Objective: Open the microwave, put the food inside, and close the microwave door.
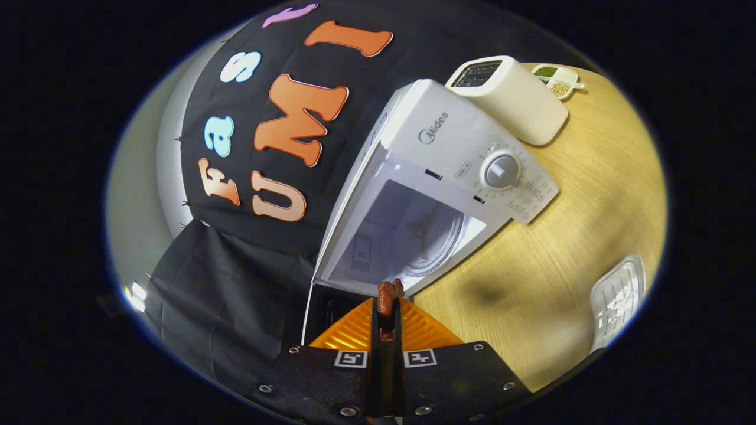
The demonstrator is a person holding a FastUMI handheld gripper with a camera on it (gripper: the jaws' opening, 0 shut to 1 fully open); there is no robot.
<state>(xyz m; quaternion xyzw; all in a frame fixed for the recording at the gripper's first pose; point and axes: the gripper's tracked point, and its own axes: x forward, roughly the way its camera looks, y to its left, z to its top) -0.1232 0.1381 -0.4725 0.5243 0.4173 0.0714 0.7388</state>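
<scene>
Holding the food (390, 293) pinched tight between both fingers, the tool (387, 319) sits right at the mouth of the microwave (455, 171). It's a small reddish-brown piece, looks like meat, though I can't really tell what exactly. The fingers are nearly together with just that piece squeezed between them, its top end poking out past the tips.

The door (322, 307) is already swung open; you can see its thin edge and dark inner face hanging just beside the fingers. The cavity is wide open just beyond them, with the glass turntable (434, 242) in plain sight. So opening looks done, and I'd say we're in the middle of the "put the food inside" bit.

Next move, as I read it: push forward through the opening, get over the turntable, lower a bit, then let the fingers spread so the piece drops onto the glass. After that, back out and swing the door closed.

Other stuff on the wooden worktop (561, 265): a toaster (514, 100) right behind the microwave, a little divided dish (558, 79) near the far edge, and a clear plastic tray (617, 295) near another edge, well apart from the microwave.
</scene>
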